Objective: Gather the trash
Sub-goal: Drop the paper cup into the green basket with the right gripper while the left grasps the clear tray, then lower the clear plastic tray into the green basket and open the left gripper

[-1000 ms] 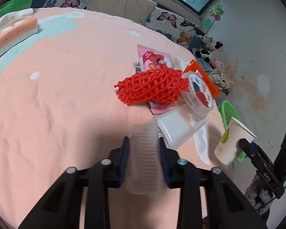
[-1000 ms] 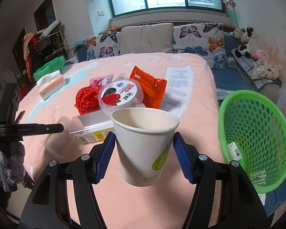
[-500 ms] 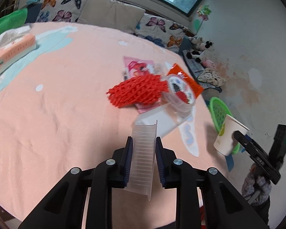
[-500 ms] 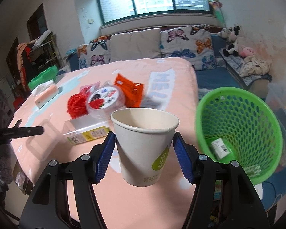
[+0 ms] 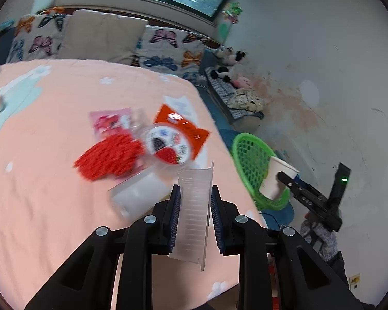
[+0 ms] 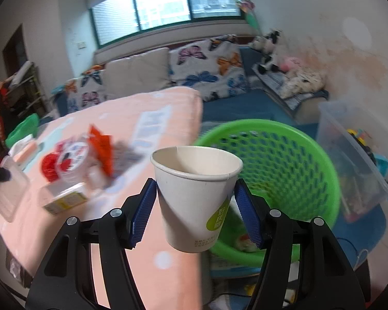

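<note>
Paper cup (image 6: 196, 196) now at basket (image 6: 310, 155)

Home bedroom: bed (image 5: 51, 206), butterfly pillows (image 6: 209, 64)

We see the red foam net (image 5: 108, 159) smeared by blur; at two o'clock, the white paper cup (image 6: 195, 196) hides part of the green mesh basket (image 6: 292, 160).
</note>
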Tool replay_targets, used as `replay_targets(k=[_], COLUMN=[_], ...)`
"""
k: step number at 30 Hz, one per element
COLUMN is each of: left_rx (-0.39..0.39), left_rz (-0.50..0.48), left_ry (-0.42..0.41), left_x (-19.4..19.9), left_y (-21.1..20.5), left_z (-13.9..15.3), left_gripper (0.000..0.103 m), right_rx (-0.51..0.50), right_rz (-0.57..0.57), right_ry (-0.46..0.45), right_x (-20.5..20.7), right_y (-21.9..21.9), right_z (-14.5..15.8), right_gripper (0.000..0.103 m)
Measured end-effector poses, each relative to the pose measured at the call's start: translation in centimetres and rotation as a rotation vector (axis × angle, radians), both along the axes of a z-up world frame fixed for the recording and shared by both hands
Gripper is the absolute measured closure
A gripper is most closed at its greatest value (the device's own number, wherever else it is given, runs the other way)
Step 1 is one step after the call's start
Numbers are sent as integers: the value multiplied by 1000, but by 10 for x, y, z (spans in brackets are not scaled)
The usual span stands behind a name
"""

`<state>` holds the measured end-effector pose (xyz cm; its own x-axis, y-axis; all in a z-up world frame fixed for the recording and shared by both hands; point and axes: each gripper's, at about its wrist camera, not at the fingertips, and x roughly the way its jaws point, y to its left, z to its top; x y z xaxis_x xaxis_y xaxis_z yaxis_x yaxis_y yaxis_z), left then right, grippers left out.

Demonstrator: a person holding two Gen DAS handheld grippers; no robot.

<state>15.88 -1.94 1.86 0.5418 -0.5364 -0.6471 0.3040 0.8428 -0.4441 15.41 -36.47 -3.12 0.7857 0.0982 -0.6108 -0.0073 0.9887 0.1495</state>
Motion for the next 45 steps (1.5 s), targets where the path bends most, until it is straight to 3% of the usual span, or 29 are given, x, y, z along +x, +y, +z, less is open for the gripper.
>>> replay_targets(k=[9, 19, 36, 45], left_rx=[17, 62, 120, 122], left_rz=[-116, -229, -370, -385], left_ry=[-17, -29, 71, 107], left_x=[31, 59, 81, 88], left_y=[-66, -144, -265, -293], left_z=[18, 28, -17, -42], left_gripper=[80, 80, 80, 76], right_rx=[-5, 21, 23, 43], right_rz=[-97, -135, -163, -171], right_ry=[71, 73, 42, 49], right_x=[19, 17, -31, -41], right_y=[-50, -74, -98, -99], right_z=[-29, -37, -35, -40], right_gripper=[39, 33, 29, 29])
